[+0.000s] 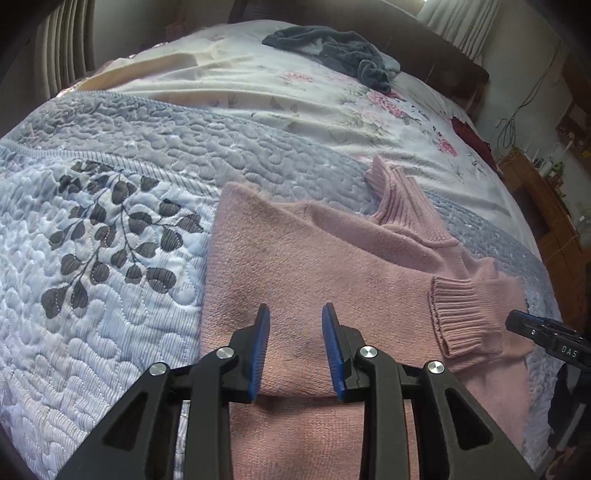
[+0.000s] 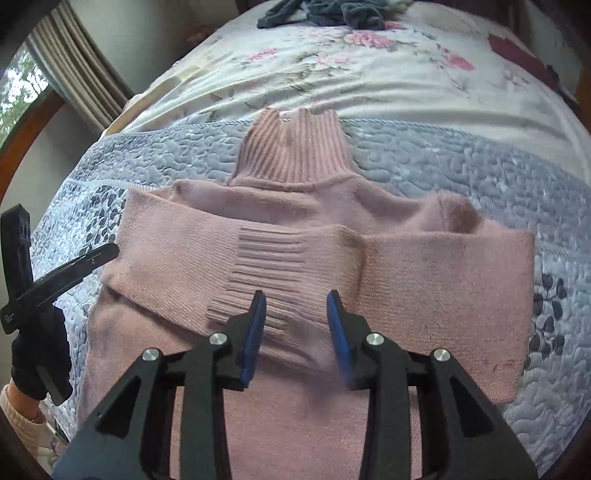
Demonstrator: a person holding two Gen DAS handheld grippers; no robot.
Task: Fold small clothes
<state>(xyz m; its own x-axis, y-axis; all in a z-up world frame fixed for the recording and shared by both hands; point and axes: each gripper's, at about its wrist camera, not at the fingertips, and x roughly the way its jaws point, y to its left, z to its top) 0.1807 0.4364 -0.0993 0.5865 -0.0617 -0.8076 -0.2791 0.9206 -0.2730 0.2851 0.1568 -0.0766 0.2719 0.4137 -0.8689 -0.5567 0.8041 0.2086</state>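
Lying flat on a quilted bedspread [image 2: 461, 166], the pink sweater [image 2: 424, 280] has both sleeves crossed over its chest, apparently readied for a bottom-up fold. The left gripper [image 1: 295, 317] and right gripper [image 2: 297, 306] hover above it, jaws apart and empty.

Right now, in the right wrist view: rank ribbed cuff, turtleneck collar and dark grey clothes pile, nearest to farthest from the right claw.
1. Ribbed cuff of the folded sleeve, just ahead of the right claw, slightly left.
2. Turtleneck collar, straight ahead, mid-bed.
3. Dark grey clothes pile, far end of the floral sheet.
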